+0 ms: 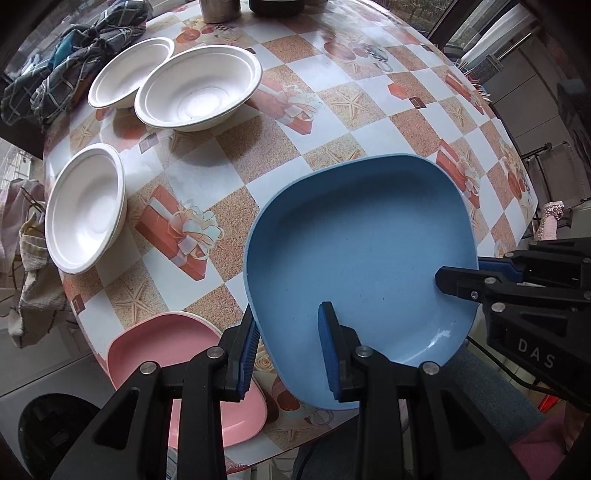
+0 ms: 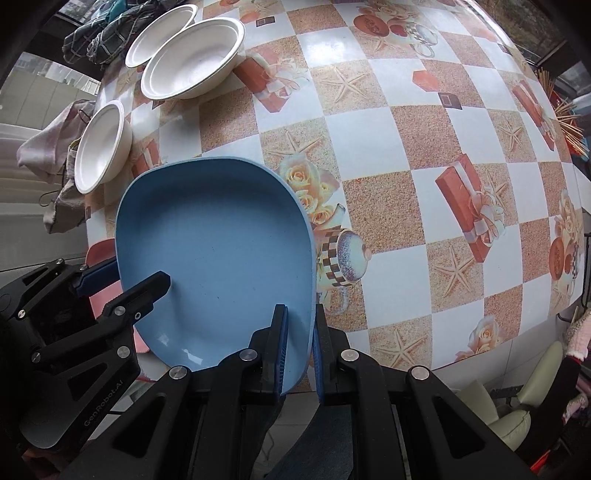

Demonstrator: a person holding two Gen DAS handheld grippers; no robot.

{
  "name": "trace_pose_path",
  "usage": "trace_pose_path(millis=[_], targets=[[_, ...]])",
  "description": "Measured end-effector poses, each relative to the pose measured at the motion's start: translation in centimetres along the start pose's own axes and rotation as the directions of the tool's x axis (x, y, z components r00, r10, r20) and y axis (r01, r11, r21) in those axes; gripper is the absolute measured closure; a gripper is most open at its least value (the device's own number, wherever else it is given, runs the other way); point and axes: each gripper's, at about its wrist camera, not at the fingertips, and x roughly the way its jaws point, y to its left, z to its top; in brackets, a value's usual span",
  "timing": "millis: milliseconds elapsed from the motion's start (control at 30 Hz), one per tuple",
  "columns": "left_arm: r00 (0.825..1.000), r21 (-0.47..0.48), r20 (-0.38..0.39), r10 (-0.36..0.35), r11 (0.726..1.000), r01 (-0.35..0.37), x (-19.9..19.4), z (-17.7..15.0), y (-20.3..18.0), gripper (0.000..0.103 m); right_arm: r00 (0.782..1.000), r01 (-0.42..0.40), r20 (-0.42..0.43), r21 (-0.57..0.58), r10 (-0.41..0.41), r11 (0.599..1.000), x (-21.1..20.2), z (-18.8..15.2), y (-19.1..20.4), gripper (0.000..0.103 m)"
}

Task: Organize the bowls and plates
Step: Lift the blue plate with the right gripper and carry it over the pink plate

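A blue plate is held tilted above the table's near edge; it also shows in the right wrist view. My left gripper straddles its left rim with a wide gap between the pads, so it is open. My right gripper is shut on the plate's right rim, and it shows in the left wrist view. A pink plate lies on the table below the left gripper. Three white bowls stand at the far left.
The table has a checked patterned cloth. A bundled dark plaid cloth lies at the far left corner behind the bowls. Metal containers stand at the far edge. Rags hang off the left side.
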Motion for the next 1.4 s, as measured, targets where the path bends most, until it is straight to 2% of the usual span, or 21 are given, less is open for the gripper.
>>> trace_pose_path(millis=[400, 667, 1067, 1233, 1400], targets=[[0.998, -0.106, 0.049, 0.035, 0.994, -0.030, -1.4, -1.7, 4.0, 0.070, 1.000, 0.015, 0.021, -0.127, -0.013, 0.992, -0.5, 1.3, 4.2, 0.088], [0.995, -0.211, 0.080, 0.059, 0.977, -0.041, -2.6, -3.1, 6.9, 0.070, 1.000, 0.022, 0.025, -0.242, -0.016, 0.970, -0.6, 1.9, 7.6, 0.088], [0.993, -0.342, 0.075, 0.091, 0.938, -0.060, -3.5, -5.8, 11.2, 0.070, 0.999, 0.000, -0.042, -0.395, -0.018, 0.919, 1.2, 2.4, 12.8, 0.087], [0.993, -0.357, 0.049, 0.105, 0.930, -0.081, -3.4, -7.1, 12.7, 0.070, 0.995, -0.033, -0.103, -0.456, -0.016, 0.890, 2.8, 1.5, 14.7, 0.087], [0.994, -0.369, 0.011, 0.113, 0.924, -0.101, -2.5, -8.1, 13.3, 0.070, 0.986, -0.065, -0.166, -0.471, -0.016, 0.880, 4.6, 0.7, 15.6, 0.087]])
